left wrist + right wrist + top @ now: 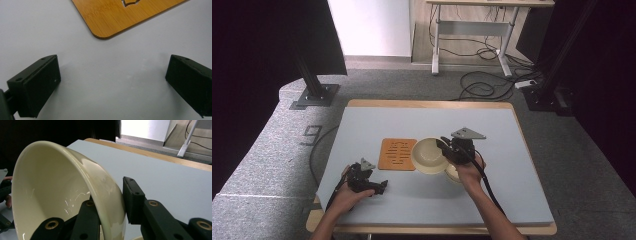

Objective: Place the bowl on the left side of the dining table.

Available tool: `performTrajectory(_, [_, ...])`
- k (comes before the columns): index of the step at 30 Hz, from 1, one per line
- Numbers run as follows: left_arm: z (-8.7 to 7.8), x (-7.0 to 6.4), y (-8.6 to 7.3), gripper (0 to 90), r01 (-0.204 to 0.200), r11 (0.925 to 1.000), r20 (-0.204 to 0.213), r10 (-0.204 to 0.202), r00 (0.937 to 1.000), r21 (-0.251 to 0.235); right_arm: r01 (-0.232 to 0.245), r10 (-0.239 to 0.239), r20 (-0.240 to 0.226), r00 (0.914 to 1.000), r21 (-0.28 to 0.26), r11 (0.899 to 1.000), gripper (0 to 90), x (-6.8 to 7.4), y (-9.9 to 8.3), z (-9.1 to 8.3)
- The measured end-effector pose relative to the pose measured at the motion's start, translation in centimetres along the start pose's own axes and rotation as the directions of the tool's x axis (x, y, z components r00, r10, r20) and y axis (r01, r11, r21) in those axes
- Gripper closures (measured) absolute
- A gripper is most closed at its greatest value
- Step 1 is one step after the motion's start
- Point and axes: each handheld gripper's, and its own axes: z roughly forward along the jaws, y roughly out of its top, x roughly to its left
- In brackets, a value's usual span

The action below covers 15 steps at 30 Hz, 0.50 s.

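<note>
The right gripper (446, 148) is pinching the rim of an empty cream bowl (430, 155), holding it beside a wooden mat (397, 154) on the table (502, 150). The left gripper (379, 187), jaws spread wide, is gripping nothing.

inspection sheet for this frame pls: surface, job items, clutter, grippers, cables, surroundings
Surface: grey mat on a wood-edged table, looks clean.
Job's things: cream bowl gripped at its rim, next to the orange bamboo trivet; second cream bowl partly hidden under the right hand.
Clutter: nothing seen.
Grippers: right gripper shut on the bowl wall, one jaw inside, one outside; left gripper open, above bare mat near the trivet corner.
Cables: a black cable trails from each gripper; loose cables and a power strip on the floor.
Surroundings: grey carpet, desk legs, black stands.
</note>
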Motion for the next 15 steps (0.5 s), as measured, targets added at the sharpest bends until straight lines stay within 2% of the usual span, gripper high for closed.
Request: performTrajectory(15, [0.0,0.0,0.0,0.0,0.000,1.0000,0.000,0.000,1.0000,0.000,0.011,-0.011,-0.011,0.9999,0.022,1.000,76.6,1.5,0.0,2.2])
